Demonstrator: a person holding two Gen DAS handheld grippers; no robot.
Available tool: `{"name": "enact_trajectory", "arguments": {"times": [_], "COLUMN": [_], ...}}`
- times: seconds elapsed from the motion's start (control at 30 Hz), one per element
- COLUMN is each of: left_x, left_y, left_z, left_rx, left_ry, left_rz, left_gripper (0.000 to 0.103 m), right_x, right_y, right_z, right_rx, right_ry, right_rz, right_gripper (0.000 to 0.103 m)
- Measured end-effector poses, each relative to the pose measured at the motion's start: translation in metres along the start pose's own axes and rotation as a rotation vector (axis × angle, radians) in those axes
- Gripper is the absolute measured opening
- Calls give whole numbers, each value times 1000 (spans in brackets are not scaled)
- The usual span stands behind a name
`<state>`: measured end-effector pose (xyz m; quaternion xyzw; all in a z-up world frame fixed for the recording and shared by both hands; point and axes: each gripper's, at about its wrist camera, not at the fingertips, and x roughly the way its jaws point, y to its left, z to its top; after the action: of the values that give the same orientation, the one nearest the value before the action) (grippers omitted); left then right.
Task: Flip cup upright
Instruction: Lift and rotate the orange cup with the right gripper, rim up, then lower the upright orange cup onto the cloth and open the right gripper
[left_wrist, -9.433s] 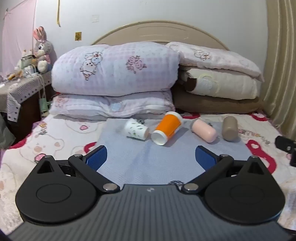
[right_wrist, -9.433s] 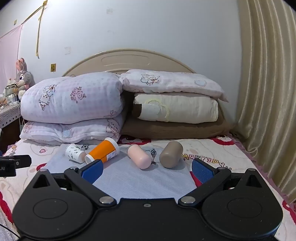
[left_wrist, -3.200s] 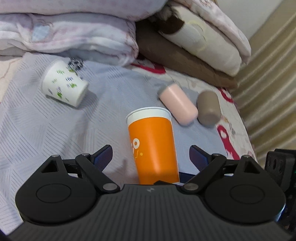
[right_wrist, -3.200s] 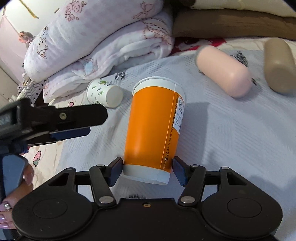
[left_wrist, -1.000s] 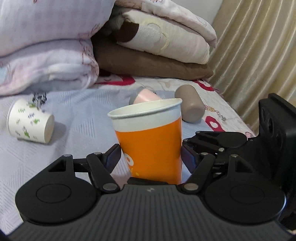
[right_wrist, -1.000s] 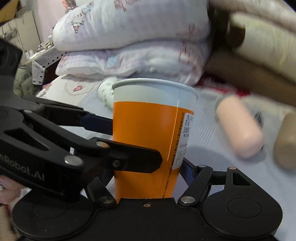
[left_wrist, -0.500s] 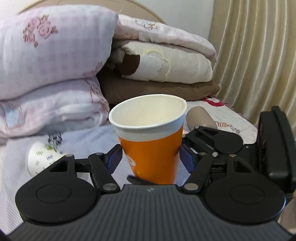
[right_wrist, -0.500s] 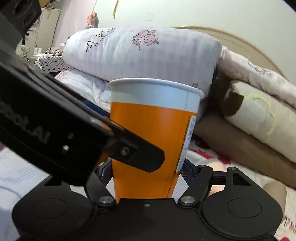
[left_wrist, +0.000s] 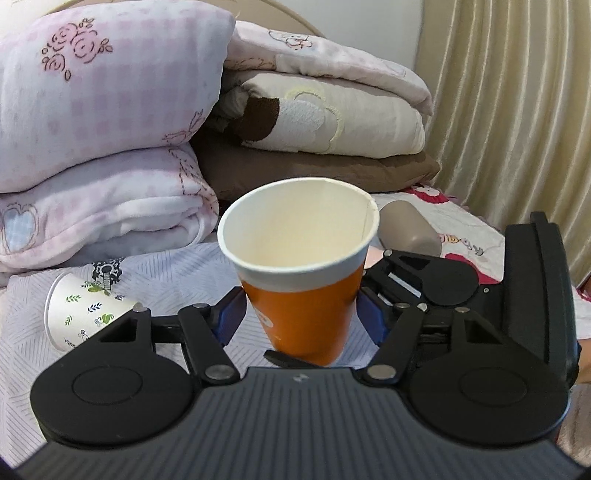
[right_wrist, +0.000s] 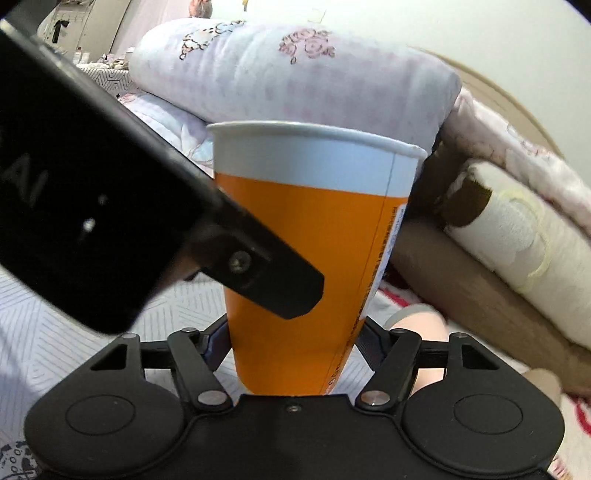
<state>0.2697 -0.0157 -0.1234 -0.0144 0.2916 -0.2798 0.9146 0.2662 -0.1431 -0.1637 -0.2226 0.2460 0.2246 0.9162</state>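
Two hand-held grippers, left hand-held gripper (left_wrist: 299, 319) and right hand-held gripper (right_wrist: 291, 345), clamp one orange cup (left_wrist: 299, 280).

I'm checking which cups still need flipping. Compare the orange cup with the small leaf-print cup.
Pose: the orange cup stands mouth up; the leaf-print cup lies on its side on the bed cover.
Hold: the orange cup sits between the fingers of both the left gripper and the right gripper; nothing touches the leaf-print cup.
Look: orange with a white band versus white with green leaves.
Size: the orange cup looks taller.
Both are paper cups.
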Motion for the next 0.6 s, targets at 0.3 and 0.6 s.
{"name": "enact_trajectory", "arguments": {"times": [0.3, 0.6], "left_x": [1, 3], "left_y": [-6, -8], "left_z": [-8, -11], "left_rx": [62, 51], "left_ry": [27, 61], "left_rz": [-8, -60], "left_gripper": [63, 60], "right_x": [6, -5], "right_y": [-5, -16], "right_z": [4, 18], "right_rx": [33, 125], "right_ry": [51, 152], "right_rz": [88, 73], "right_gripper": [83, 76]}}
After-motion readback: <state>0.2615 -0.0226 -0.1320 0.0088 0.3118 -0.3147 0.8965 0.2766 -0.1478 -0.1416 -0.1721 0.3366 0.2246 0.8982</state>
